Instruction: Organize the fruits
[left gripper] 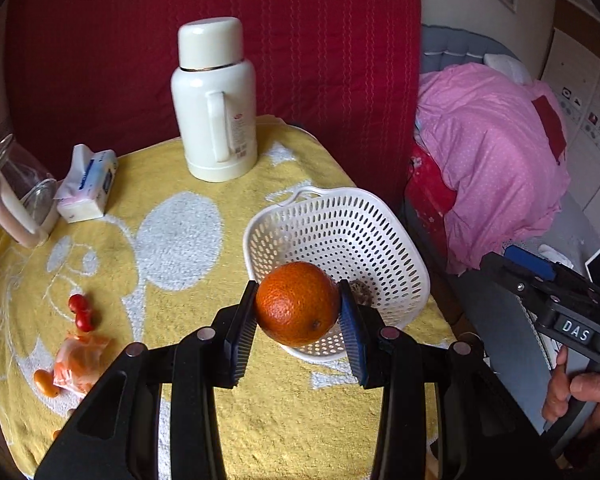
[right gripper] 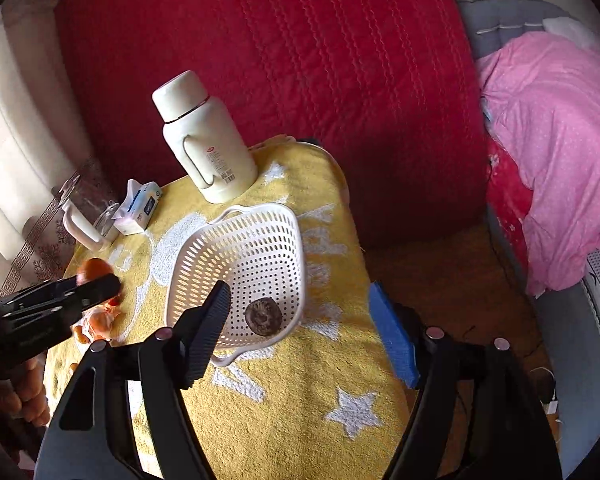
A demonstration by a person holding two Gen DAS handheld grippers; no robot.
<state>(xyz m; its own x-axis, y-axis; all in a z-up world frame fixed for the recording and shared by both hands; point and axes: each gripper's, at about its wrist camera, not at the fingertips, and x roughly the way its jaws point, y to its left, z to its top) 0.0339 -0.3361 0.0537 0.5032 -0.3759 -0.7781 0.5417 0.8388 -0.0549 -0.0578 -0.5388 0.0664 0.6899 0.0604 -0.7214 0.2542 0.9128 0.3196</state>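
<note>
We hold an orange [left gripper: 298,303] clamped between the ribbed fingers [left gripper: 242,332] of our left gripper [left gripper: 299,320], lifted off the towel-covered counter [left gripper: 260,420] and poised at the near rim of the white perforated basket [left gripper: 380,216]. By our reckoning the sorting is partly done: one dark, rough-skinned round fruit [right gripper: 263,316] lies on the basket floor, the orange is about to join it, and a scatter of small pieces waits at the counter's left edge, namely red cherry-like fruits [left gripper: 81,314], a small orange-yellow fruit [left gripper: 46,382] and a crumpled orange bag [left gripper: 78,360] whose contents we cannot make out. Our right gripper [right gripper: 300,328] hangs over the basket's near side with its fingers spread wide and nothing between them. The orange is deep in colour, its skin pebbled and faintly glossy, with a dark navel spot turned toward the camera; it looks firm and fills the gap between the pads. A white thermos [left gripper: 214,100] and a tissue pack [left gripper: 88,186] stand well apart at the back.
</note>
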